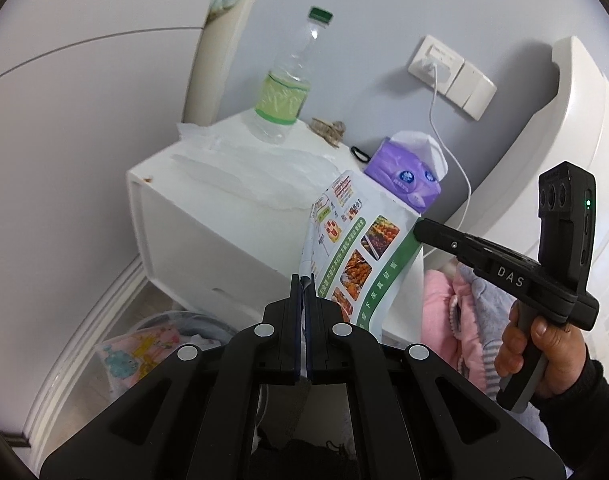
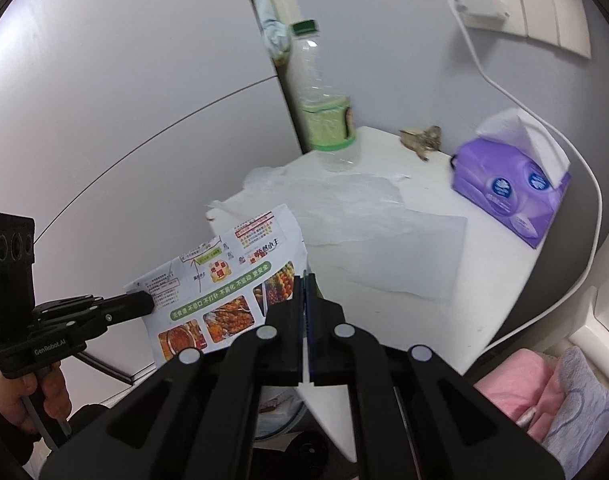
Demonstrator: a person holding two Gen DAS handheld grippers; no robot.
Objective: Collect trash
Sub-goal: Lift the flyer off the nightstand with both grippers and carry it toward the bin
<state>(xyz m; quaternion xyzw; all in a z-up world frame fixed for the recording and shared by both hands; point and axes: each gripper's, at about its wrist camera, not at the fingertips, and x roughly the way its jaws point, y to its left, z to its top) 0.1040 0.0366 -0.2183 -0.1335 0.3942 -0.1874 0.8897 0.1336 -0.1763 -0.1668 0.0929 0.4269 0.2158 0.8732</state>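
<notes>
Both the left gripper (image 1: 303,280) and right gripper (image 2: 307,278) pinch the printed flyer (image 2: 224,288) beside the white cabinet (image 1: 208,224), the flyer's lower edge hidden behind them.

Standing at the far left corner of the white box-shaped bench (image 1: 208,240): a clear plastic bottle with a green cap (image 1: 284,92). Spreading across the bench top just before it: a crumpled clear plastic sheet (image 1: 244,172). Lying behind, near the wall: a brown crumpled scrap (image 1: 328,128). Sitting at the right edge: a purple tissue pack (image 1: 400,172). Hanging behind that pack from the white wall socket (image 1: 436,60): a white cable (image 1: 452,152). Hanging before the bench, off its top: a printed paper leaflet (image 1: 356,248), pinched between the left gripper (image 1: 302,284) at its left edge and the right gripper (image 1: 418,230) at its right edge. Lying lower right: pink bedding (image 1: 444,312).
</notes>
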